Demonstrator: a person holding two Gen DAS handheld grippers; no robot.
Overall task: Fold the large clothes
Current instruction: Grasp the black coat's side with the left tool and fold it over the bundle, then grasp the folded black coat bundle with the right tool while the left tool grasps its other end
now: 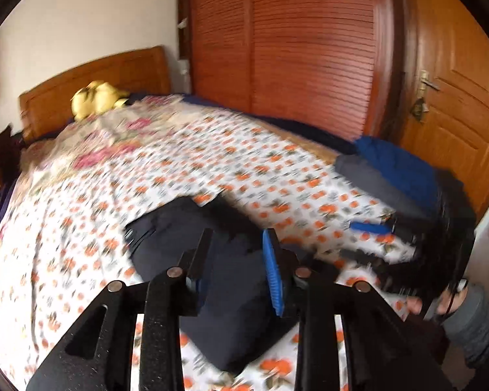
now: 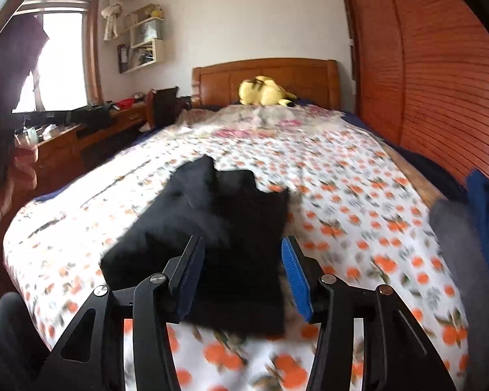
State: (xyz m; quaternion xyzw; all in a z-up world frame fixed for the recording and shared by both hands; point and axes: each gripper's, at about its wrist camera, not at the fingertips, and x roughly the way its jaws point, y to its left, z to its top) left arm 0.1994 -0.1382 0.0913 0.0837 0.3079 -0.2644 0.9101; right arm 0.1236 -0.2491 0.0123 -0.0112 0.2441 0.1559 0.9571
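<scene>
Bed point(image 2: 358, 176) with an orange-flowered sheet fills both views, its wooden headboard point(image 2: 267, 78) at the far end and a louvered wardrobe point(image 2: 440, 81) along one side. Folded dark garment point(image 2: 218, 228) lies flat on the sheet in a compact bundle, near the foot edge. Blue and grey clothes point(image 1: 384, 166) are piled at the bed's wardrobe-side edge. Yellow plush toy point(image 2: 264, 91) rests against the headboard. Left gripper point(image 1: 238, 260) hangs over the garment with its jaws spread and nothing pinched. Right gripper point(image 2: 244, 267) likewise hovers above the bundle, jaws apart and empty; motion blur softens both views.
</scene>
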